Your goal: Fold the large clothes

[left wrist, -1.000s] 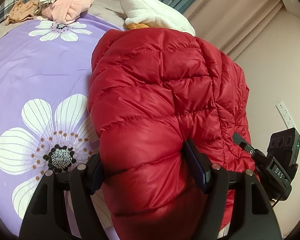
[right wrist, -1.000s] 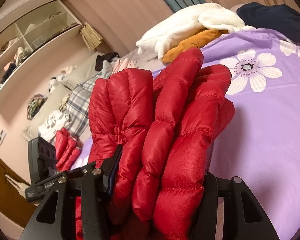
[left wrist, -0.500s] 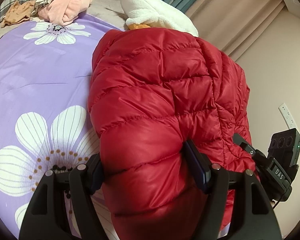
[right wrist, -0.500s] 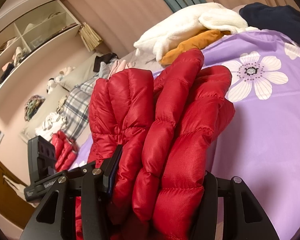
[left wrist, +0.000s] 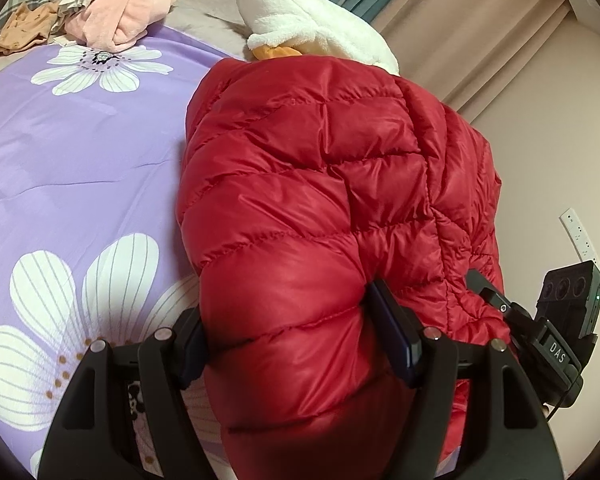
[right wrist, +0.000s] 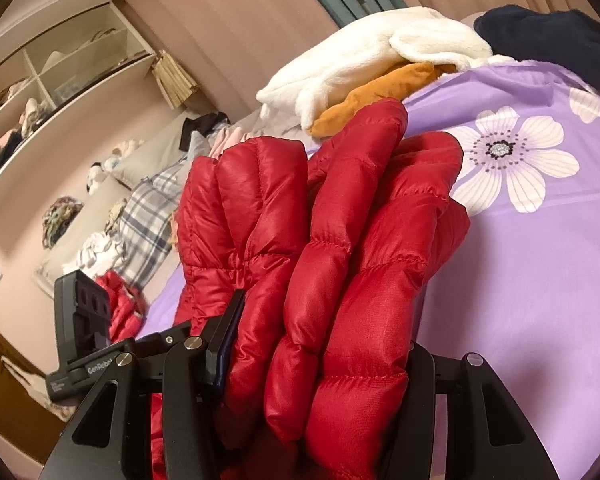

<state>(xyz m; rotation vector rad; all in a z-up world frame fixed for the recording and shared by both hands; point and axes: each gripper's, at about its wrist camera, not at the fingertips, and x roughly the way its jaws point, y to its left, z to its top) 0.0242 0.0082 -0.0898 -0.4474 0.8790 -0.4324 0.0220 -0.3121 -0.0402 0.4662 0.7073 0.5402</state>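
Note:
A red quilted down jacket is bunched in thick folds above a purple flowered bedspread. My left gripper is shut on a thick puffy fold of it, the jaws spread wide by the padding. My right gripper is shut on several stacked folds of the same jacket, which hide most of both fingers. The right gripper's body shows at the lower right of the left wrist view. The left gripper's body shows at the lower left of the right wrist view.
A white fleece garment over an orange one lies at the far side of the bed. Pink clothes, a plaid cloth and a dark navy garment lie around the edges. Shelves and curtains stand behind.
Both grippers have moved forward over the bed with the jacket still held; the bedspread flowers slide toward the cameras. The grips look unchanged.

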